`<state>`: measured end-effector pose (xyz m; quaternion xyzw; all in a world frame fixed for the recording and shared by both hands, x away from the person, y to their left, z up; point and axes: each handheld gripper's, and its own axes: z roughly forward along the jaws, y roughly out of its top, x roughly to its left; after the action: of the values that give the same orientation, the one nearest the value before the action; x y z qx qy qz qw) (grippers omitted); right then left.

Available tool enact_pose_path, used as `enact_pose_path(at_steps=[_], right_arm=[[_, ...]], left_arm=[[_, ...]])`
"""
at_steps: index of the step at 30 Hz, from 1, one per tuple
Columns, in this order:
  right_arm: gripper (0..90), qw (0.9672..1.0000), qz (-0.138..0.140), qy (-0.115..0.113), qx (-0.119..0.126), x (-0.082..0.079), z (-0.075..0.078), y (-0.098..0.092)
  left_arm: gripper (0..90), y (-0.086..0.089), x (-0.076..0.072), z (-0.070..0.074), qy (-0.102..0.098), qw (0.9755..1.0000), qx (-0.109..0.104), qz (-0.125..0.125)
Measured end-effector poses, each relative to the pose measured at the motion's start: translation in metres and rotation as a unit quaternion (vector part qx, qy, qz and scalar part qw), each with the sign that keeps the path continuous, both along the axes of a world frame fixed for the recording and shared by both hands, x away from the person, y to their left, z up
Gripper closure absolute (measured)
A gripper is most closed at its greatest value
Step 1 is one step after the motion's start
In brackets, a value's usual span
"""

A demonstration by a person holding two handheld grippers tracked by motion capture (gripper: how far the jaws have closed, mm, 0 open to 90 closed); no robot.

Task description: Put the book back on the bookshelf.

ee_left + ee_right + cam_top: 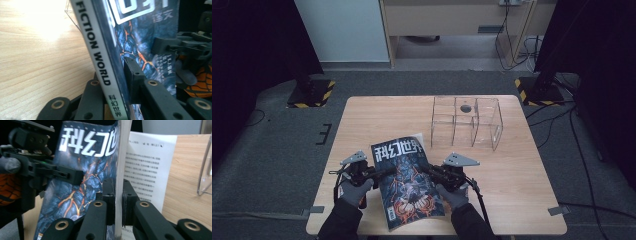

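Observation:
A magazine (407, 185) with a dark blue cover, orange cracks and large white characters is held tilted above the front of the wooden table (377, 115). My left gripper (387, 171) is shut on its left side; in the left gripper view the jaws (113, 72) clamp the white spine (95, 42) printed "FICTION WORLD". My right gripper (424, 169) is shut on the opposite edge, and its jaws (118, 185) pinch the cover (85, 170) and pages. A printed inner page (147, 170) fans out behind the cover. Gloved hands hold both grippers.
A clear acrylic organiser (467, 122) with several compartments stands at the back right of the table, and its edge shows in the right gripper view (206, 170). Bare wood lies to the left and right of the magazine. Black stands and cables sit on the carpet around the table.

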<state>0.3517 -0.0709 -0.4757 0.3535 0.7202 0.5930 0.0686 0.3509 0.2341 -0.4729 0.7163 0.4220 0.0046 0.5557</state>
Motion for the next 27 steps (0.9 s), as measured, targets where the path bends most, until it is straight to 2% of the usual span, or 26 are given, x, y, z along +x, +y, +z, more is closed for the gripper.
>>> enact_pose_path(at_steps=[6, 9, 14, 18, 22, 27], right_arm=[[80.2, 0.9999, -0.007, 0.008, 0.0, 0.003, -0.001, -0.002], [78.6, 0.9998, -0.01, 0.013, 0.013, 0.005, 0.0, -0.005], [74.2, 0.9996, -0.017, 0.01, 0.018, 0.007, 0.005, -0.007], [66.8, 0.9994, -0.024, 0.01, 0.023, 0.009, 0.007, -0.01], [57.0, 0.9987, -0.035, 0.003, 0.037, 0.01, 0.011, -0.016], [45.0, 0.9965, -0.056, -0.019, 0.059, 0.009, 0.02, -0.03]], left_arm=[[81.2, -0.003, -0.004, 0.011, -0.006, 1.0, 0.002, -0.002], [82.3, -0.006, -0.006, 0.018, -0.019, 0.9998, 0.004, 0.004], [82.4, -0.01, -0.009, 0.028, -0.04, 0.9991, 0.013, 0.013], [82.4, -0.011, -0.01, 0.036, -0.052, 0.9986, 0.008, 0.011], [82.4, -0.016, -0.013, 0.044, -0.063, 0.9979, 0.012, 0.007], [82.4, -0.02, -0.016, 0.052, -0.073, 0.9972, 0.013, 0.006]])
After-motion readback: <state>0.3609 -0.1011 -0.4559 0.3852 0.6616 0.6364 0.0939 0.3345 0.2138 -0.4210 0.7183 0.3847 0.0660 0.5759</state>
